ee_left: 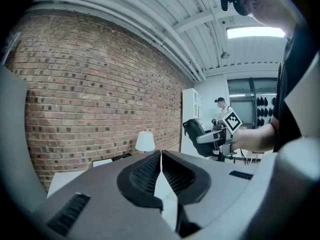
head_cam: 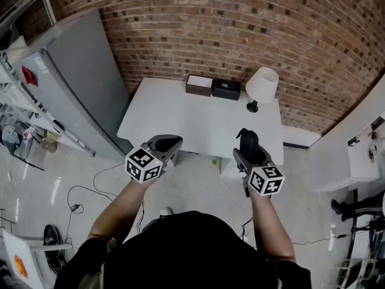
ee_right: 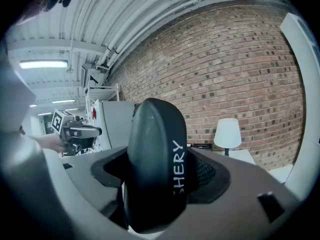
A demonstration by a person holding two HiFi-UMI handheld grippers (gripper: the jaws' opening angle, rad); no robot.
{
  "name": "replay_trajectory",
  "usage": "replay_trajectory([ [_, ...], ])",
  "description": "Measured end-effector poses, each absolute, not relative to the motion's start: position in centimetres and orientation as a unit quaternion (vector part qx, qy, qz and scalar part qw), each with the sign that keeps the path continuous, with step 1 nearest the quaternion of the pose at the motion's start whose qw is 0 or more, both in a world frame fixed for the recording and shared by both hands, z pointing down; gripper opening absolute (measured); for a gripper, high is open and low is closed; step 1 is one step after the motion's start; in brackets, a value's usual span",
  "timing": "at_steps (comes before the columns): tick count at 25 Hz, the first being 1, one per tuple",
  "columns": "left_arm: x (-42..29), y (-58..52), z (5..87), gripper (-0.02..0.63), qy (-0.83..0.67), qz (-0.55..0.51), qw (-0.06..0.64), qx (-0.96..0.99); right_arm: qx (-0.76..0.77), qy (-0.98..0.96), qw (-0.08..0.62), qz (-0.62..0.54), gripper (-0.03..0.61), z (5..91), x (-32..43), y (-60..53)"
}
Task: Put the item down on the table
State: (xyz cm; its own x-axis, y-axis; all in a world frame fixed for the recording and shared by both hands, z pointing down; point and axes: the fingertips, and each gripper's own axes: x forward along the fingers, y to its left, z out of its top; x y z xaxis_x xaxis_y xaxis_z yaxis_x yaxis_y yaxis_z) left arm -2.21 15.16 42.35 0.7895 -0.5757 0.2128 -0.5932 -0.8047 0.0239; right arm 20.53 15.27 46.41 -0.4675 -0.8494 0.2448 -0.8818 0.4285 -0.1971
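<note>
Our right gripper (head_cam: pixel 248 153) clamped the black item (ee_right: pixel 152 169) upright between its jaws, above the near edge of the white table (head_cam: pixel 180 116). Our left gripper (ee_left: pixel 161 171) hung well apart, jaws closed together on nothing.

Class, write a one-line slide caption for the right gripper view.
Right gripper grips a dark rounded item; white lamp and brick wall stand behind.

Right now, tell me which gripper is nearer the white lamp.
Right. The right gripper hovers at the table end bearing the lamp; the left gripper is at the opposite end.
</note>
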Motion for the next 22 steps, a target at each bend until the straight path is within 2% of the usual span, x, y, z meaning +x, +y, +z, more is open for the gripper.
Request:
replay_trajectory([
  [22,1.0,18.1,42.2,0.026,-0.316,0.105,0.043,0.942,0.5,-0.851,0.028,0.158,0.345,45.5,23.1,16.5],
])
